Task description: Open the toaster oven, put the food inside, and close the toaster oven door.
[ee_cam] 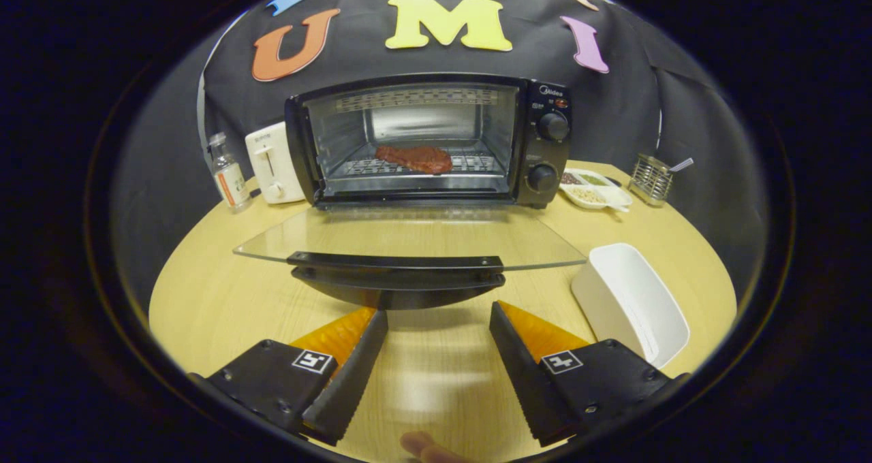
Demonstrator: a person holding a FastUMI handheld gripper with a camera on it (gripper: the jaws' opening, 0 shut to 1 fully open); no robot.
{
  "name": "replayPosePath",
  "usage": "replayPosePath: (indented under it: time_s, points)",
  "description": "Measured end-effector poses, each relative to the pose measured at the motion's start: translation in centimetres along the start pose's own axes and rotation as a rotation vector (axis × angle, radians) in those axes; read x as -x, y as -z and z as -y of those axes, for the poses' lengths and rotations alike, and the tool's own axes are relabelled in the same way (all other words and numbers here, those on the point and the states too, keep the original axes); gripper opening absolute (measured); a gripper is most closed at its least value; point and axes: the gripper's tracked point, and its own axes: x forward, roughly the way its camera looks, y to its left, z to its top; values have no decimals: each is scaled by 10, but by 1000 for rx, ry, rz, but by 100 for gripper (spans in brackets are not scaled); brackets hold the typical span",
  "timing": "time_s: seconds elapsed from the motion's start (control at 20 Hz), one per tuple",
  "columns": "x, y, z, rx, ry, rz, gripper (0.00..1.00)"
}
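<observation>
A black toaster oven (545,143) stands at the back of the round wooden table. Its glass door (409,238) hangs open, lying flat toward me, with the black handle (398,279) at its front edge. Inside, a reddish-brown piece of meat (414,158) lies on the wire rack (477,165). My gripper (439,316) is open, nothing between its fingers. The fingertips sit just short of the door handle and slightly below it, one on each side of its middle.
An empty white rectangular dish (633,299) sits to the right of the fingers. A white toaster (272,162) and a small bottle (228,173) stand left of the oven. A divided dish of seasonings (594,189) and a metal holder (650,177) stand right of it.
</observation>
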Motion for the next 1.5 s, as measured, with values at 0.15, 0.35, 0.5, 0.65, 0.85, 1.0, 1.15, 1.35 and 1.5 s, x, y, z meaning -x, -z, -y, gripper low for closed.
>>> replayPosePath:
  time_s: [0.15,0.35,0.5,0.65,0.85,1.0,1.15,1.35,1.5]
  points:
    - [2,-11,1,14,6,22,96]
    - [4,-24,0,29,6,51,97]
    - [3,-34,0,23,8,72,96]
    - [0,-45,-1,22,11,92,96]
    - [-5,-61,-4,23,7,115,96]
    - [-6,-76,-1,25,22,147,96]
    - [-10,-84,0,20,29,151,96]
    - [-14,-105,1,28,35,175,96]
    - [-8,-132,5,39,51,221,96]
